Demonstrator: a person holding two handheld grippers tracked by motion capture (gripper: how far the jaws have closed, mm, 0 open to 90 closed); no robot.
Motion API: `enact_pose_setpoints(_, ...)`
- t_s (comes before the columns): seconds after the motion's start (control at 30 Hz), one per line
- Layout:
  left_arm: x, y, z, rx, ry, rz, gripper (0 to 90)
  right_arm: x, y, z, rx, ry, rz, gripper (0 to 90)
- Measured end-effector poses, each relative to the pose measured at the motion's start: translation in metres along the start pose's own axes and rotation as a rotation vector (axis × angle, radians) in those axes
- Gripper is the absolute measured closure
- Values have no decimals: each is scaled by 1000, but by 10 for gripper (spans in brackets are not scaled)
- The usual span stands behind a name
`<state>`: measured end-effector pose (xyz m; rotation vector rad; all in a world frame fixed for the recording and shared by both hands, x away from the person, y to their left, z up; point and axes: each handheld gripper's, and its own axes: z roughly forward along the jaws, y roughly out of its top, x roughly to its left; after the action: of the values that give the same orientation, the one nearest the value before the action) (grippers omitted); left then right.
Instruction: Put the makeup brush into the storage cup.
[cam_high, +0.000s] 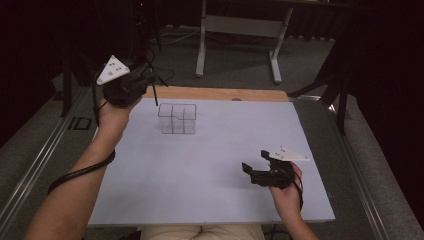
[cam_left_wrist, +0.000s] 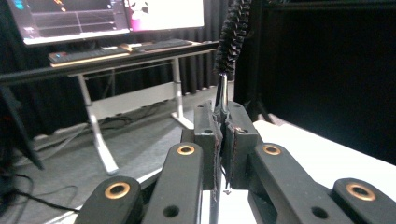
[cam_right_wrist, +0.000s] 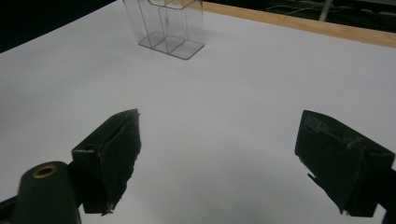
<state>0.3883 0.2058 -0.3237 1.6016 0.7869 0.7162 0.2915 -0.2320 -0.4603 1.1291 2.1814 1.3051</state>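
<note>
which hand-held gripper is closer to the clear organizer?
Left. The left hand-held gripper, shut on a thin brush, is raised just beyond the clear organizer at its far-left corner. The right hand-held gripper, open, sits well toward the near-right of the table.

I see my left gripper (cam_high: 134, 84) raised over the white table's (cam_high: 210, 170) far left corner, a thin rod (cam_high: 154, 90) hanging from it. The right gripper (cam_high: 255, 162) hovers near the right, jaws apart, well clear of the clear organizer (cam_high: 177, 119).
</note>
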Motion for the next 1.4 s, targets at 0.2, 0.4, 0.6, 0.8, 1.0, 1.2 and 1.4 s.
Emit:
enact_pose_setpoints(0.2,4,7,11,14,6,41,862,0,0,0,0,2,1,143)
enact_pose_setpoints(0.4,9,8,26,18,12,25,862,1,0,0,-1,11,8,143)
enact_pose_setpoints(0.6,12,4,39,19,21,23,861,1,0,0,-7,15,12,143)
enact_pose_setpoints(0.8,16,-4,50,33,28,12,861,2,0,0,-9,9,11,143)
enact_pose_setpoints(1.0,21,-15,54,33,52,10,860,0,-1,-1,-10,3,18,143)
enact_pose_setpoints(1.2,28,-25,57,31,48,-26,860,0,-1,0,-9,4,15,144)
enact_pose_setpoints(1.4,30,-38,64,43,55,-43,860,0,-1,0,-6,6,17,143)
